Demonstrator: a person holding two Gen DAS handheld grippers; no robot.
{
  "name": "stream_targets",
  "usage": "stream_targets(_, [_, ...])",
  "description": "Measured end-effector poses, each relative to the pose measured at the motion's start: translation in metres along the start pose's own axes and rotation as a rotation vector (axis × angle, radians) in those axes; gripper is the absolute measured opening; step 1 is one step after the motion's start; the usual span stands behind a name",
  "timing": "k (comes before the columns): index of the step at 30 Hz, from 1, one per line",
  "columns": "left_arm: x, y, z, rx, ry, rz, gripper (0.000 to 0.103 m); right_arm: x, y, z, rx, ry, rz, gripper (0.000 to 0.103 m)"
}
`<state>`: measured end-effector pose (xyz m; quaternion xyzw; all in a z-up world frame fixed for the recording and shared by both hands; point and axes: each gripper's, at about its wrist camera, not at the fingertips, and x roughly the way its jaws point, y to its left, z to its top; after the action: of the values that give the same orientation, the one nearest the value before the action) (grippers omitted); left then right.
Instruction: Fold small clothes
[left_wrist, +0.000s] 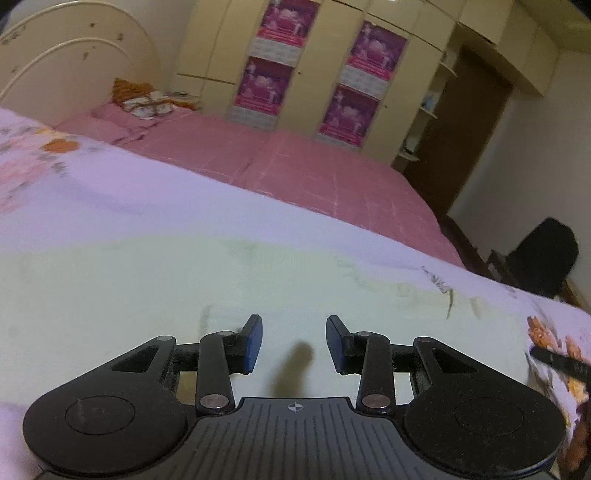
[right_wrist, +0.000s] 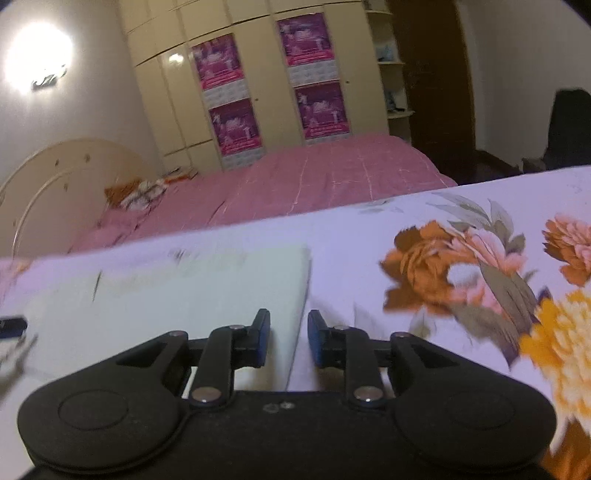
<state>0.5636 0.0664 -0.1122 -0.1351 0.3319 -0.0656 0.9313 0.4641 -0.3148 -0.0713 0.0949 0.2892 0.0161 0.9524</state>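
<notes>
A pale green-white small garment lies flat on the lilac floral bedsheet. My left gripper hovers low over its middle, open and empty. In the right wrist view the same garment lies at the left, its right edge running straight toward the camera. My right gripper is open and empty, straddling that edge just above the cloth. The other gripper's dark tip shows at the far left.
Beyond the floral sheet is a pink checked bed with a cream headboard and crumpled clothes. A cream wardrobe with purple posters stands behind. A dark chair and doorway are at the right.
</notes>
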Motion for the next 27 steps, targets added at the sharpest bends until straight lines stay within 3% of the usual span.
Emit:
stream_targets(5, [0.03, -0.019, -0.001, 0.065, 0.037, 0.007, 0.037, 0.035, 0.008, 0.02, -0.023, -0.007, 0.021, 0.019])
stream_targets(9, [0.02, -0.014, -0.007, 0.117, -0.009, 0.058, 0.037, 0.058, 0.006, 0.019, -0.095, 0.045, -0.039, 0.001])
stream_targets(10, [0.017, -0.012, -0.01, 0.126, -0.016, 0.065, 0.037, 0.057, 0.001, 0.021, -0.083, 0.045, -0.056, 0.001])
stream_targets(11, [0.016, -0.011, -0.011, 0.129, -0.023, 0.061, 0.037, 0.056, -0.002, 0.022, -0.082, 0.049, -0.098, 0.01])
stream_targets(12, [0.014, -0.012, -0.011, 0.134, -0.025, 0.065, 0.037, 0.055, -0.004, 0.021, -0.088, 0.049, -0.106, 0.007])
stream_targets(14, [0.007, -0.024, -0.007, 0.155, -0.032, 0.108, 0.037, 0.049, -0.005, 0.018, -0.085, 0.051, -0.111, 0.01])
stream_targets(17, [-0.005, -0.052, -0.01, 0.17, -0.071, 0.05, 0.038, 0.023, 0.008, 0.011, -0.114, -0.007, -0.071, 0.014])
stream_targets(18, [-0.004, -0.067, -0.015, 0.196, -0.061, 0.032, 0.041, 0.016, 0.017, 0.007, -0.134, -0.014, -0.051, 0.015])
stream_targets(20, [0.002, -0.092, -0.026, 0.255, -0.039, 0.02, 0.058, 0.008, 0.037, -0.003, -0.178, -0.017, -0.026, 0.018])
stream_targets(22, [0.002, -0.102, -0.035, 0.284, -0.025, 0.018, 0.062, 0.005, 0.053, -0.014, -0.212, 0.003, -0.005, 0.019])
stream_targets(24, [-0.003, -0.099, -0.041, 0.298, -0.012, 0.043, 0.062, 0.0, 0.064, -0.025, -0.261, 0.026, 0.001, 0.025])
stream_targets(27, [-0.017, -0.067, -0.042, 0.267, -0.015, 0.083, 0.062, -0.015, 0.063, -0.04, -0.363, 0.039, -0.038, 0.024])
